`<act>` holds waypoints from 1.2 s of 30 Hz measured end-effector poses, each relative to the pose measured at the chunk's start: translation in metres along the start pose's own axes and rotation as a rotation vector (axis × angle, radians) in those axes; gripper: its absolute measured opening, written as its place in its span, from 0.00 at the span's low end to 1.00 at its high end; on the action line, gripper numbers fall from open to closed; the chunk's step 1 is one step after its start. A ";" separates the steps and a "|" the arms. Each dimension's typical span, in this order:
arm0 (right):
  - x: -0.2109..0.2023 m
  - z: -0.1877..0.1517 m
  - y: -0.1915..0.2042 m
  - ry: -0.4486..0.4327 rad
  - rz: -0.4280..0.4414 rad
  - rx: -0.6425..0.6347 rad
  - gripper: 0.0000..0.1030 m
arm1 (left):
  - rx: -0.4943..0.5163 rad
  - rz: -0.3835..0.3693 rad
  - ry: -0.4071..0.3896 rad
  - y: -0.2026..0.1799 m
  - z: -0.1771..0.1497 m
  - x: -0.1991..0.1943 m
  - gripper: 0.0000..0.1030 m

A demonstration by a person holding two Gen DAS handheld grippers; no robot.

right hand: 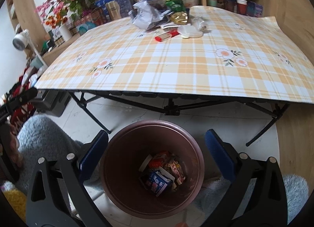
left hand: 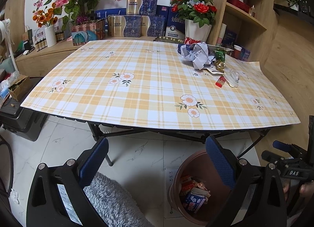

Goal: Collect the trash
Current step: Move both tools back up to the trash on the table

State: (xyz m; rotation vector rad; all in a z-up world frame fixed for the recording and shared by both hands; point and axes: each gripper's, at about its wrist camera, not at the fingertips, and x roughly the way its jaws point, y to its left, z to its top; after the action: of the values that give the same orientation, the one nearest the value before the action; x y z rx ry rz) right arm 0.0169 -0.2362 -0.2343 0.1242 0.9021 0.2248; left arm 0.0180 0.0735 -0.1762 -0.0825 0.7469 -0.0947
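— Trash [left hand: 204,58]: heaped at the far right of the worktop [left hand: 137,89], well apart from both sets of jaws.

— Contents of the heap?

— Crumpled white paper [left hand: 200,55] in the middle, green and gold wrappers [left hand: 219,60] just beside it on the right, small red tube [left hand: 220,81] nearer the front edge, touching or nearly touching a clear plastic piece [left hand: 233,78].

— And the left gripper [left hand: 157,160]?

— Held low, in front of the worktop's near edge, above the white floor tiles [left hand: 137,154]. Jaws wide apart, nothing between them. Blue pads [left hand: 94,160] bare.

— Right gripper [right hand: 157,152]?

— Poised directly over the brown bin [right hand: 125,144], jaws spread apart and empty, bin mouth framed between the two fingers. Also seen from the left wrist view at the far right edge, beside the bin.

— Inside the bin?

— Cartons and wrappers at the bottom: a blue and white box [right hand: 159,184] on top, red and yellow packets [right hand: 168,165] behind it.

— Around the bin?

— Grey fluffy fabric [right hand: 41,134] on the left, black folding frame [right hand: 170,109] of the worktop just behind. Potted red roses [left hand: 196,5] and stacked gift boxes [left hand: 125,24] at the back, beyond the heap.
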 end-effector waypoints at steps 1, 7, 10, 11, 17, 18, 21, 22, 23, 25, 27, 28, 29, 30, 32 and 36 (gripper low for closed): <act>-0.001 0.002 -0.003 -0.006 -0.020 0.017 0.95 | 0.004 0.004 0.006 0.000 0.000 0.001 0.94; -0.012 0.015 -0.032 -0.082 -0.017 0.137 0.95 | 0.070 0.013 0.006 -0.015 0.000 0.000 0.94; -0.016 0.027 -0.049 -0.131 -0.045 0.192 0.95 | 0.063 0.001 0.010 -0.016 0.002 0.002 0.94; -0.017 0.035 -0.057 -0.143 -0.053 0.205 0.95 | 0.060 -0.006 0.010 -0.016 0.002 0.003 0.94; -0.006 0.082 -0.080 -0.118 -0.069 0.141 0.95 | 0.058 -0.012 0.040 -0.022 0.008 0.013 0.94; -0.003 0.089 -0.080 -0.108 -0.092 0.114 0.95 | 0.047 -0.022 0.034 -0.021 0.012 0.013 0.94; 0.006 0.121 -0.087 -0.127 -0.119 0.058 0.94 | 0.021 -0.045 0.024 -0.019 0.022 0.017 0.94; 0.008 0.127 -0.088 -0.131 -0.123 0.055 0.94 | 0.008 -0.052 0.022 -0.018 0.026 0.019 0.94; 0.015 0.141 -0.091 -0.130 -0.121 0.048 0.94 | -0.002 -0.058 0.021 -0.018 0.030 0.022 0.94; 0.026 0.160 -0.094 -0.125 -0.111 0.033 0.94 | -0.021 -0.066 0.024 -0.018 0.038 0.030 0.94; 0.043 0.183 -0.096 -0.118 -0.085 0.001 0.94 | -0.030 -0.072 0.023 -0.019 0.044 0.035 0.94; 0.052 0.193 -0.096 -0.119 -0.088 -0.020 0.93 | -0.038 -0.073 0.023 -0.019 0.048 0.039 0.94; 0.061 0.202 -0.095 -0.121 -0.099 -0.040 0.93 | -0.046 -0.075 0.024 -0.019 0.051 0.041 0.94; 0.069 0.209 -0.095 -0.117 -0.096 -0.055 0.91 | -0.060 -0.081 0.023 -0.018 0.054 0.044 0.94; 0.090 0.224 -0.094 -0.091 -0.078 -0.082 0.81 | -0.076 -0.085 0.018 -0.016 0.059 0.048 0.94; 0.121 0.237 -0.092 -0.061 -0.063 -0.109 0.76 | -0.080 -0.063 0.021 -0.012 0.065 0.060 0.94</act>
State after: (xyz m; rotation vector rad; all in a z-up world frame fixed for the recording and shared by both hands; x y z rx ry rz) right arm 0.2892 -0.2991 -0.1988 0.0014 0.8297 0.2099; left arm 0.1058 0.0577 -0.1676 -0.1819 0.7688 -0.1255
